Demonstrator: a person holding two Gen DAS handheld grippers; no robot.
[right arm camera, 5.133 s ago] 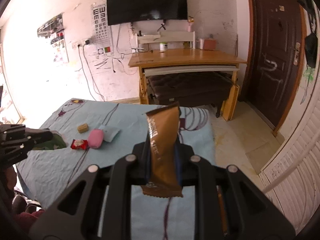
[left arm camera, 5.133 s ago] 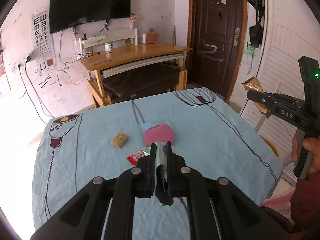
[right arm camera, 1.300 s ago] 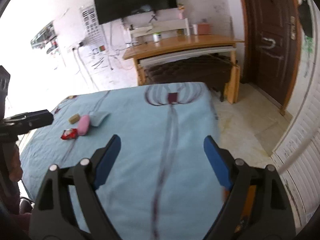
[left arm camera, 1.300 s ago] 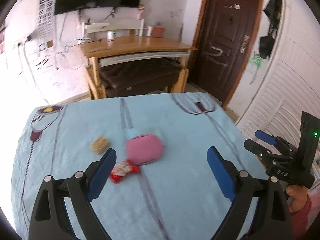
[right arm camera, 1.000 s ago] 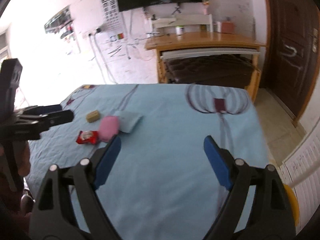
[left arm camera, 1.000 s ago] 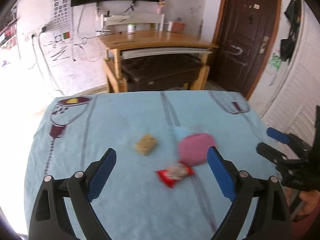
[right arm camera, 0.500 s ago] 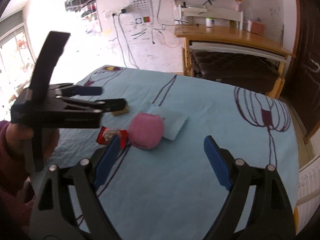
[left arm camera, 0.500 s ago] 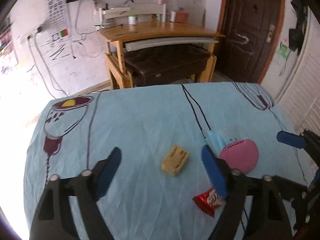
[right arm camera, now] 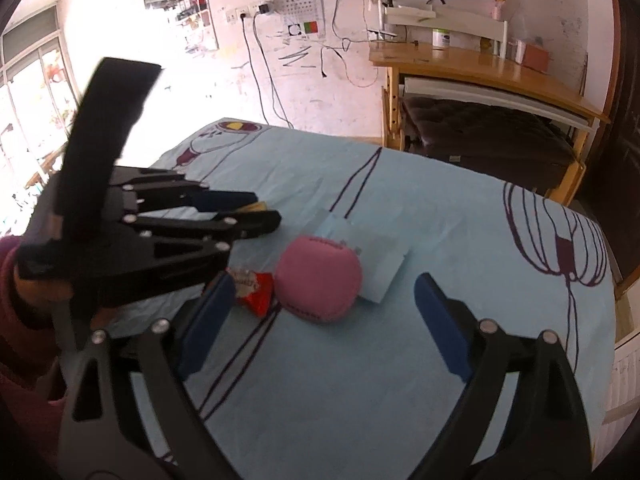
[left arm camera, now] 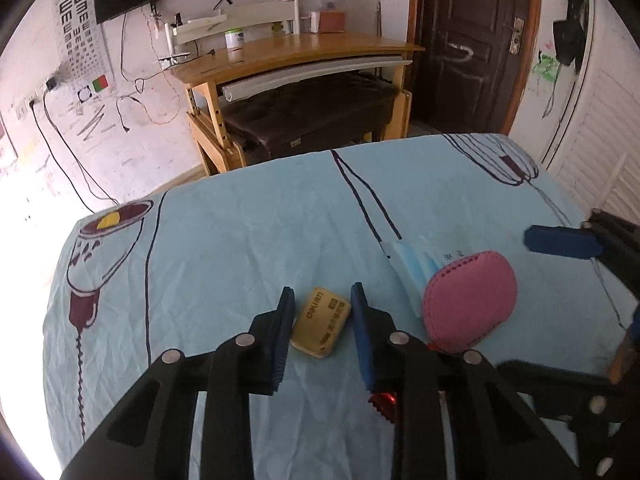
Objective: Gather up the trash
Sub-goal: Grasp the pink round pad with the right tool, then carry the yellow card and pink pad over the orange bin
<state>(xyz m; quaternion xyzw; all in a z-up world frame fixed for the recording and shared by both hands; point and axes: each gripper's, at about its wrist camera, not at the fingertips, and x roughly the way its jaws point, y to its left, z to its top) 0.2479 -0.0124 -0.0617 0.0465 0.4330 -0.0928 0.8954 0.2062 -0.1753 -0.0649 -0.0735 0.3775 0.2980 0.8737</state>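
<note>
A: Two jaws of the left gripper point(left arm camera: 322, 300) had just been closing, with the yellow packet point(left arm camera: 321, 328) between them. Whether the pads already pressed it, I could not tell.

B: It was best to squeeze its middle evenly before lifting. The right gripper point(right arm camera: 320, 300) stood wide open, with the pink pouch point(right arm camera: 319, 280) just ahead, not touched.

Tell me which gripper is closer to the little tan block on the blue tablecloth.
Left. The left gripper straddles the tan block, its jaws just closing in on either side. The right gripper hangs open around the pink pouch, farther off.
</note>
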